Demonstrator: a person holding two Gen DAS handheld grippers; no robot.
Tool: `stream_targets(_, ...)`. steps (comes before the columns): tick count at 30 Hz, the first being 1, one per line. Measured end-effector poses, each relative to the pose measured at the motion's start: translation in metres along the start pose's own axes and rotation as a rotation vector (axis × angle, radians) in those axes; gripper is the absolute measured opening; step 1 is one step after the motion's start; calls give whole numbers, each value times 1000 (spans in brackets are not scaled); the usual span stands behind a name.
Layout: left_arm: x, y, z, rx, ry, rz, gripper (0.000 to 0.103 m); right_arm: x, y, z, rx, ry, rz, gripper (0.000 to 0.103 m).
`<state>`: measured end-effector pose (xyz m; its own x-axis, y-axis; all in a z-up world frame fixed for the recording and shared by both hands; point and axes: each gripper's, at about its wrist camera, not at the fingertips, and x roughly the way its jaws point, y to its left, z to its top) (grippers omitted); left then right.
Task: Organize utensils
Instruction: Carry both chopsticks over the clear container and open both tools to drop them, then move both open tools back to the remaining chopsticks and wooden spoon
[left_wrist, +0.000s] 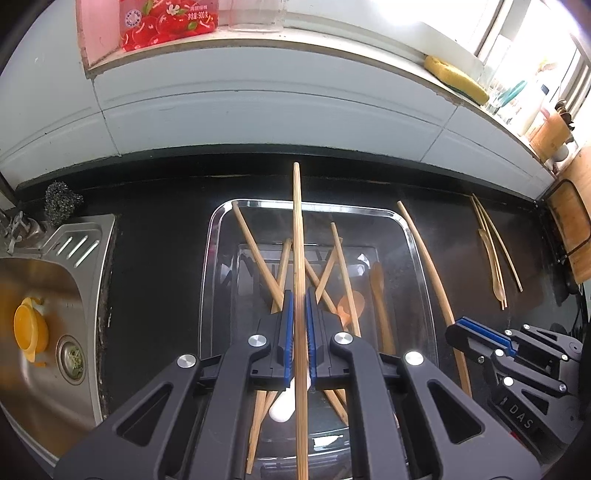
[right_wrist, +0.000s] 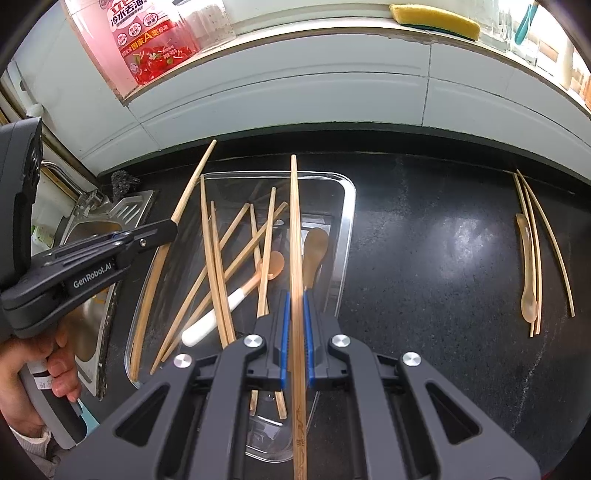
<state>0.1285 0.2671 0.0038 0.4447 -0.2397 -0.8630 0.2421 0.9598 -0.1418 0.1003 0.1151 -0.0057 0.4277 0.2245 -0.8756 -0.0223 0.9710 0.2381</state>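
A clear plastic tray (left_wrist: 216, 258) (right_wrist: 347, 206) on the black counter holds several bamboo chopsticks (right_wrist: 218, 266), a white-handled spoon (right_wrist: 207, 325) and a wooden spoon (right_wrist: 316, 247). My left gripper (left_wrist: 299, 306) is shut on one bamboo chopstick (left_wrist: 297, 229) above the tray. My right gripper (right_wrist: 295, 310) is shut on another bamboo chopstick (right_wrist: 294, 221), over the tray's right part. In the left wrist view the right gripper (left_wrist: 480, 332) and its chopstick (left_wrist: 432, 269) show beside the tray. To the right lie three chopsticks (right_wrist: 532, 236) and a spoon (right_wrist: 526, 266) on the counter.
A steel sink (left_wrist: 44, 295) with a yellow item (left_wrist: 29, 326) lies left of the tray, with a steel scourer (left_wrist: 61, 203) behind it. A tiled wall ledge holds a red detergent bottle (right_wrist: 147, 44) and a yellow sponge (right_wrist: 436, 20). A wooden board (left_wrist: 572, 229) stands at far right.
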Motion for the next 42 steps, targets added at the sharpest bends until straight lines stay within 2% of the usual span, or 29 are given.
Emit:
stream_targets(17,2,5,-2,1,9,3,6,2,5,0,-13,4,8,8)
stream_targets(21,5,9,1,-22,20,17,7,2,10,1,-35,-6,-33,8)
stream_targets(22,4,12,2,-35,18,21,11,2,14,1,-64,-10,-51,8)
stream_targets(24,0,19,7,-84,7,24,59,-1,20,-3,-129,-40,-85,17)
stream_targets(25,-4,21,9,-101,-14,30,97,-3,23,-6,-163,-63,-101,55)
stream_targets(26,-13,24,12,-112,-56,31,97,-6,23,-8,-177,-80,-109,90)
stream_targets(28,-22,26,19,-115,-78,37,97,-15,19,-14,-172,-140,-94,92)
stream_targets(30,-29,25,24,-111,-86,48,97,-19,13,-16,-163,-142,-72,92)
stream_targets(35,-34,15,30,-101,-106,46,97,-25,-17,-20,-128,-143,-89,92)
stream_targets(42,-20,-41,34,-41,-63,-2,97,-34,-83,-36,-63,-117,-131,93)
